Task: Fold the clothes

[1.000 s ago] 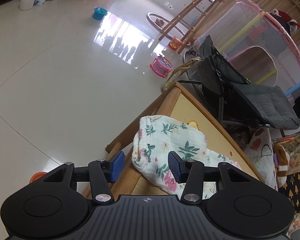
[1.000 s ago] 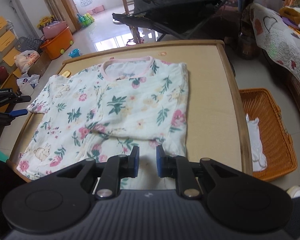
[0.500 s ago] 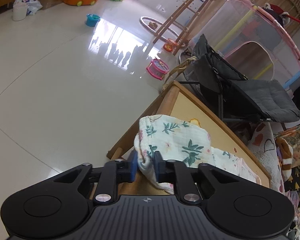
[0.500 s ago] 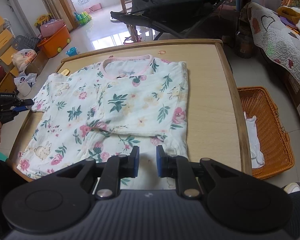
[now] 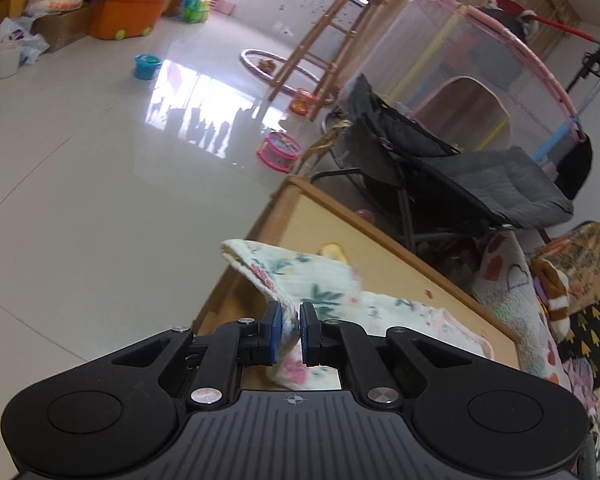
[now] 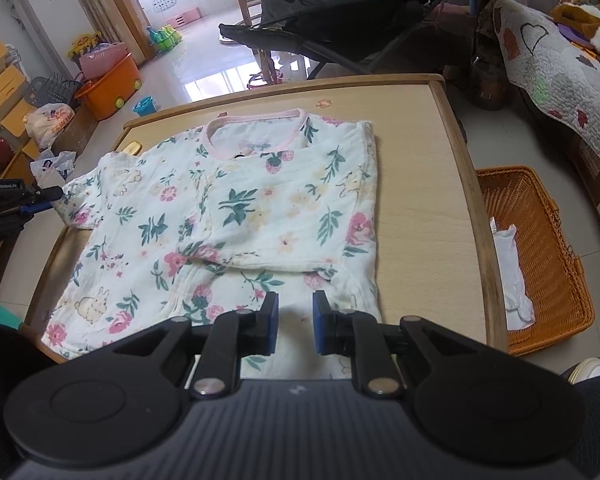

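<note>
Now our left hand-held gripper [image 5: 288,334] pinches the shirt [image 6: 228,216] sleeve; we lift gently toward the pink collar [image 6: 256,124], right hand-held gripper [image 6: 294,324] slightly open, empty.

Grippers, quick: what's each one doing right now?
Left gripper: just closed, shut on the floral shirt sleeve.
Right gripper: fingers slightly apart, holding nothing, above the shirt's hem.

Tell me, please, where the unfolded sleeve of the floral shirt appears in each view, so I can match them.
Left wrist view: the sleeve lies bottom centre, pinched in the left tool.
Right wrist view: the same sleeve lies left of centre, at the table's left edge.
Shared landmark: the orange bin on the floor.
</note>
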`<state>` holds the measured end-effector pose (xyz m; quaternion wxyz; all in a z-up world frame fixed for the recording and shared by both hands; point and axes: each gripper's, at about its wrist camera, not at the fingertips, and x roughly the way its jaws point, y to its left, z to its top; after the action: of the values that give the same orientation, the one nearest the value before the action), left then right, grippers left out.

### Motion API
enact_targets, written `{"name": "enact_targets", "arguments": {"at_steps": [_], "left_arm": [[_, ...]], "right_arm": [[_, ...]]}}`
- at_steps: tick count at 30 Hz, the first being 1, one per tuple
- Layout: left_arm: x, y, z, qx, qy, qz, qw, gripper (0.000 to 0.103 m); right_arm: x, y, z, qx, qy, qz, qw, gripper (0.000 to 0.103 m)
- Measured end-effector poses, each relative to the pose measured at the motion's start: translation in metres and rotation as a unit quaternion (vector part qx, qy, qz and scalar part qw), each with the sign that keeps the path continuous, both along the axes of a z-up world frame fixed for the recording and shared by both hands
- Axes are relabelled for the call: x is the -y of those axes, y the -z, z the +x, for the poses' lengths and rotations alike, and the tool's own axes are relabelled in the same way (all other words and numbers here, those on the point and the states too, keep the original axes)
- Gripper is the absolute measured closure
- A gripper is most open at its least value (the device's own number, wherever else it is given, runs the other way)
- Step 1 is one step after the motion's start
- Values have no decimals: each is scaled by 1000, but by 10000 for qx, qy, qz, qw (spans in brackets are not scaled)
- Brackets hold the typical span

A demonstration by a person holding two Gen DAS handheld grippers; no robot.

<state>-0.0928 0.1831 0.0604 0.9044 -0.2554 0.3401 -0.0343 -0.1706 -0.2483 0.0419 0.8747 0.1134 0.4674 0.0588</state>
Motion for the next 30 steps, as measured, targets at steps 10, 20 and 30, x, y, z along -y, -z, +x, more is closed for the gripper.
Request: {"name": "enact_targets", "arguments": {"at_steps": [10, 20, 30], "left_arm": [[50, -23, -10, 357, 761, 34, 9965, 93], [103, -20, -15, 347, 1470, -22, 9885, 93], [118, -8, -17, 258, 1164, 1593, 9800, 65]], "right_arm": [[4, 1, -2, -31, 14, 210, 9998, 85], [14, 3, -5, -115, 129, 337, 9993, 85], [25, 11, -8, -265, 277, 412, 9984, 84]]}}
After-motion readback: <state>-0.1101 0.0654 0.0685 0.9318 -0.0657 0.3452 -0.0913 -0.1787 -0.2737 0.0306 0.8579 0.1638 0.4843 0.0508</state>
